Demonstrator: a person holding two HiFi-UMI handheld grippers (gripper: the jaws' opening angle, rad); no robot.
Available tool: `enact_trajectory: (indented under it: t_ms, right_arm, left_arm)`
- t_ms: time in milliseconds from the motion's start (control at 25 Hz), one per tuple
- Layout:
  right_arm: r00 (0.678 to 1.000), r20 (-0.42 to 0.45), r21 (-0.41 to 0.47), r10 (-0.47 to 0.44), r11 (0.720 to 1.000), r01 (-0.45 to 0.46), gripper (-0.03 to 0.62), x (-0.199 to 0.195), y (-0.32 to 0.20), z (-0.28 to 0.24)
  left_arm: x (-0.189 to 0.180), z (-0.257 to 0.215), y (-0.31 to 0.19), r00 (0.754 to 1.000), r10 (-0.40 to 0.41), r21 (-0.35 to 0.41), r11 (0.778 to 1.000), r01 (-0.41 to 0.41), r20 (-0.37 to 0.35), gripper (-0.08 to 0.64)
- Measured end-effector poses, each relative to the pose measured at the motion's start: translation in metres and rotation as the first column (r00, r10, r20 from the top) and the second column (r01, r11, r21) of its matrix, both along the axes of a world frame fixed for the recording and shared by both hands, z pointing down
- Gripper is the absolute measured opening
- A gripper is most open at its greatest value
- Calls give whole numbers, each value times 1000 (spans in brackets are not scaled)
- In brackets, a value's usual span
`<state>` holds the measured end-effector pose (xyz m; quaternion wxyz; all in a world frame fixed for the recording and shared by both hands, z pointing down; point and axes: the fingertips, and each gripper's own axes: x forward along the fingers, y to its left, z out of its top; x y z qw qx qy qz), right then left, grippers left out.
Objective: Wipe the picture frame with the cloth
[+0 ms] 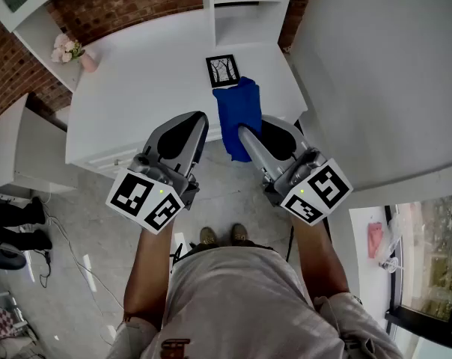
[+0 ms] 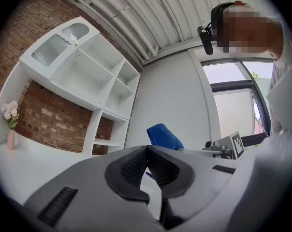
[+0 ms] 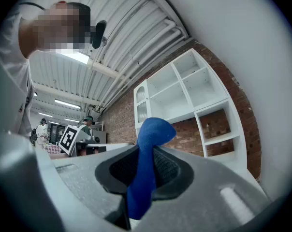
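Picture frame (image 1: 224, 70) lies flat on white table (image 1: 144, 88), far side, just before shelf unit (image 1: 245, 6). Blue cloth (image 1: 237, 114) overlaps frame's near right corner in head view; contact unclear. Right gripper (image 3: 145, 151) jaws clamped on cloth, one end bunched above jaws, other end hanging below. Left gripper (image 2: 147, 149) beside it over table's near edge, jaws fully together, nothing between. Both grippers point roughly level. Pink vase with flowers (image 1: 72, 51) at table's far left corner.
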<state>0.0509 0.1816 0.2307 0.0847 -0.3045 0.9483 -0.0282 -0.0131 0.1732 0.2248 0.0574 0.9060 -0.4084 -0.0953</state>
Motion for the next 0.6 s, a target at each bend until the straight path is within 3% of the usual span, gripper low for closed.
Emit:
enact_trajectory:
  t_ms: [600]
  right_arm:
    - [1000,27,-12,3,1000,-3,69,15,-8,-1]
  left_arm:
    - [5,5,-6,1000,-24,-8,1000,24,1,0]
